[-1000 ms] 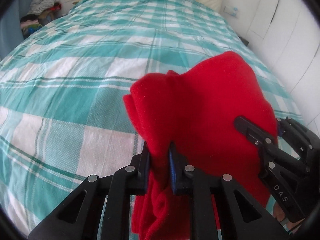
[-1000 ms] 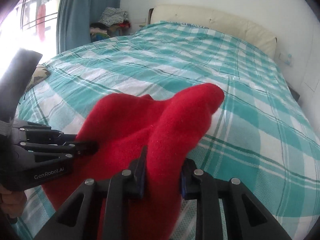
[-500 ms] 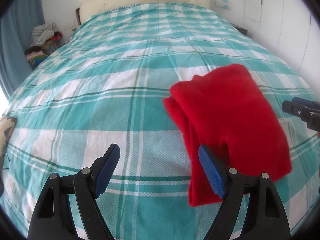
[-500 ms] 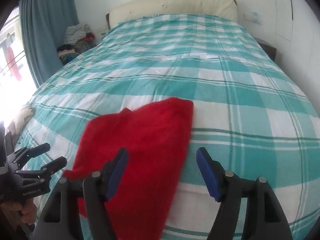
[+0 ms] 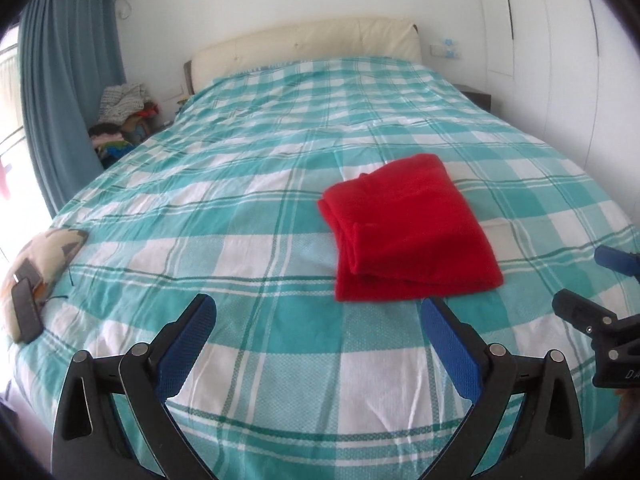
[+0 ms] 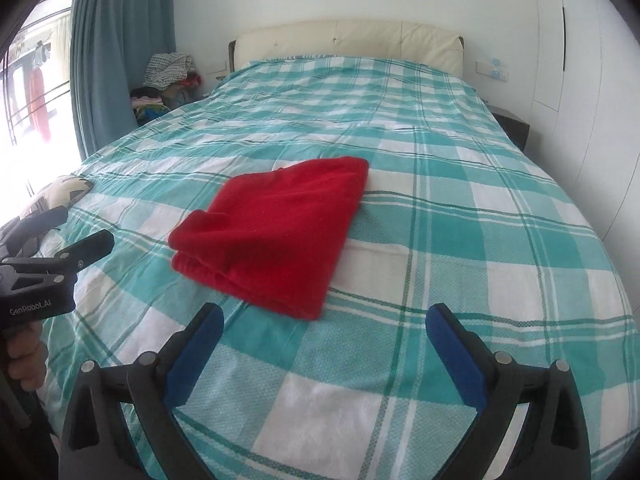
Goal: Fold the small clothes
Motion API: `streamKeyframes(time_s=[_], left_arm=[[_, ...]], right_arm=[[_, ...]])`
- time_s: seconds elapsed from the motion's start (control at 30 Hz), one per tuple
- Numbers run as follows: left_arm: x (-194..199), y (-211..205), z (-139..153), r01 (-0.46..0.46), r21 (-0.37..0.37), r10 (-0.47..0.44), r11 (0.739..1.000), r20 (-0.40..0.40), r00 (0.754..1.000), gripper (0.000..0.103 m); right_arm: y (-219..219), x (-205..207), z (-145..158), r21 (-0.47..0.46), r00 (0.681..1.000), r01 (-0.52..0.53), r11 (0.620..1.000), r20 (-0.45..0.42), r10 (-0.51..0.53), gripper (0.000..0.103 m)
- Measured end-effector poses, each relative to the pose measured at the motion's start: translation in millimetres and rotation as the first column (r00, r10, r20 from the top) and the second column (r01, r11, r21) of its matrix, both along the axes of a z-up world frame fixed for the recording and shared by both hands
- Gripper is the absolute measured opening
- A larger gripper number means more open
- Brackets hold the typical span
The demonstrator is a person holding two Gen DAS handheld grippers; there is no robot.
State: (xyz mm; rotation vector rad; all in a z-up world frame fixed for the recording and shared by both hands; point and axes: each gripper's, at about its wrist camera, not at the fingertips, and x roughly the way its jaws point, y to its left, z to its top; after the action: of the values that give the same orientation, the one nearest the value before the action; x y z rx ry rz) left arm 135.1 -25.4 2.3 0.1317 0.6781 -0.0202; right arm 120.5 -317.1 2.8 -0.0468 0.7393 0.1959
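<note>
Both my left gripper and right gripper hang released, well clear of the folded red garment on the bed near its foot edge — I'd leave the fold undisturbed.

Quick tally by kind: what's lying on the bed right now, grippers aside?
Folded red garment: 1
Patterned cushion, at the bed's left edge: 1
Dark phone, resting on the cushion: 1
Total: 3
Both the left gripper and right gripper are open and empty.
</note>
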Motion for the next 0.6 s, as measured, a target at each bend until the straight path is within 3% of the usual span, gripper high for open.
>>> streamKeyframes(time_s=[0.23, 0.6], left_arm=[[-19.9, 4.4, -10.6, -0.027, -0.029, 0.025, 0.999, -0.062, 0.998, 0.102], [-29.6, 5.1, -11.0, -0.014, -0.013, 0.013, 1.000, -0.060, 0.998, 0.103]], right_arm=[[13.6, -26.0, -4.4, -0.004, 0.999, -0.001, 1.000, -0.040, 0.000, 0.100], [21.8, -47.1, 2.6, -0.032, 1.000, 0.018, 0.999, -0.008, -0.018, 0.100]])
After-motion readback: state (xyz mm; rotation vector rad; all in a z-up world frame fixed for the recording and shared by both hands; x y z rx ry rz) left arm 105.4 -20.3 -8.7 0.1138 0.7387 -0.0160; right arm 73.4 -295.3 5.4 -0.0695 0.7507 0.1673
